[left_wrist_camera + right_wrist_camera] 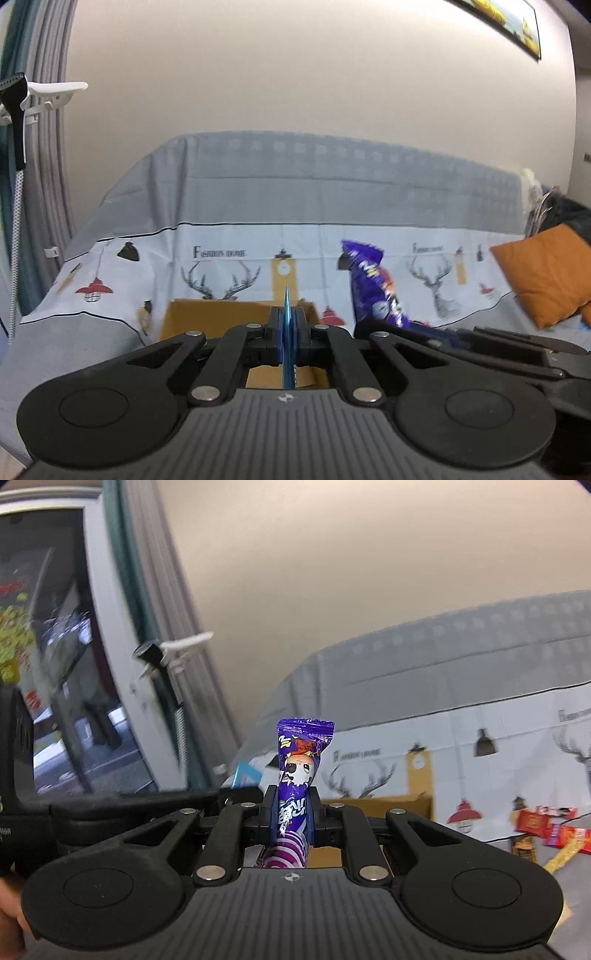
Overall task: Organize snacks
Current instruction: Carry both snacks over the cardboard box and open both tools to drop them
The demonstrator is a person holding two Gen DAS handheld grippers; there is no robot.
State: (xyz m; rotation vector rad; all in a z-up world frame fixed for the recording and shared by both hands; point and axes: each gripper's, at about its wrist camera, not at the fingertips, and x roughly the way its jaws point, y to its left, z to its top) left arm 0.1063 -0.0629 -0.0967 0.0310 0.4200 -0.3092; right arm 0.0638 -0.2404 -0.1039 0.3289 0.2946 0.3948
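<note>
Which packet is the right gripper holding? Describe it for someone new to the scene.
Start at the sofa cover printed with antlers and lamps, then the cardboard box before it. In front, the right gripper clamps an upright purple snack packet showing a cartoon face; the loose packets lying right are red and yellow.

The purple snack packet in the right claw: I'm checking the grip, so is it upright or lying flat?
Upright. The purple snack packet stands on end between the right claw's pads, its crimped top pointing up.
</note>
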